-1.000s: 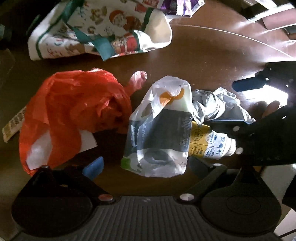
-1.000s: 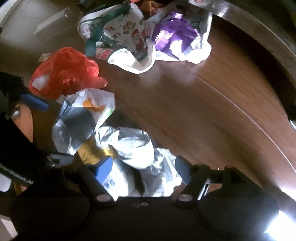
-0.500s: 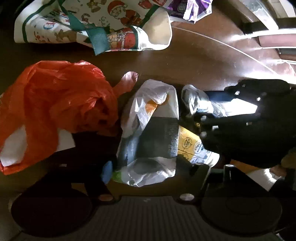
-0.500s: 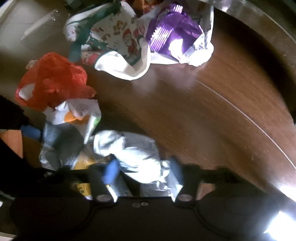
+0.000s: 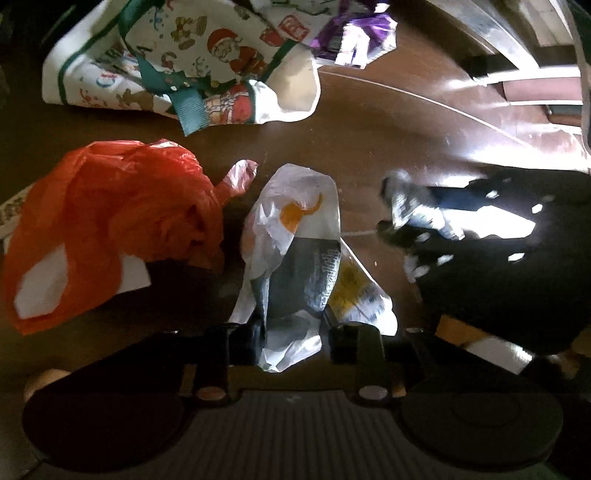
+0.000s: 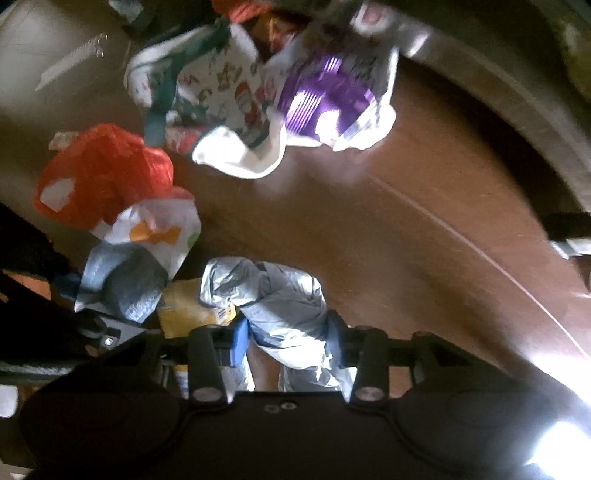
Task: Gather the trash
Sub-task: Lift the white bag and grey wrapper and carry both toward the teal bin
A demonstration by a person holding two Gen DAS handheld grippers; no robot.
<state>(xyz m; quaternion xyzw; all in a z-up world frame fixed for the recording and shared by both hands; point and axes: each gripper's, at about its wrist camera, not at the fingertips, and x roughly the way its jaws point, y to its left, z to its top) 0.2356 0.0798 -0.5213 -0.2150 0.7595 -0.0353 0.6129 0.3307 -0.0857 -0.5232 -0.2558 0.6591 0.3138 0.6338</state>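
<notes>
My left gripper [image 5: 297, 338] points steeply down, its jaws closing, and the pads pinch the lower end of a white and grey plastic bag [image 5: 295, 236] with an orange logo. Partly under that bag lies a yellow printed package [image 5: 354, 284]. In the right wrist view my right gripper [image 6: 286, 338] points straight down and squeezes a crumpled silver-grey bag [image 6: 273, 295] between its blue pads. In the left wrist view the same silver-grey bag [image 5: 410, 206] shows at the right, held in the dark right gripper. The white bag [image 6: 147, 236] lies left of it.
The table [image 5: 369, 129] is dark brown wood. A crumpled orange plastic bag [image 5: 110, 221] lies left of the white one. A Christmas-print tote [image 5: 207, 62] with green straps and a purple wrapper [image 5: 354, 29] lie at the far side. The table's curved rim [image 6: 517, 92] runs along the right.
Both grippers went from wide open to closed on their bags. The left one has risen with the white bag's end, and the silver bag has bunched up between the right pads.
</notes>
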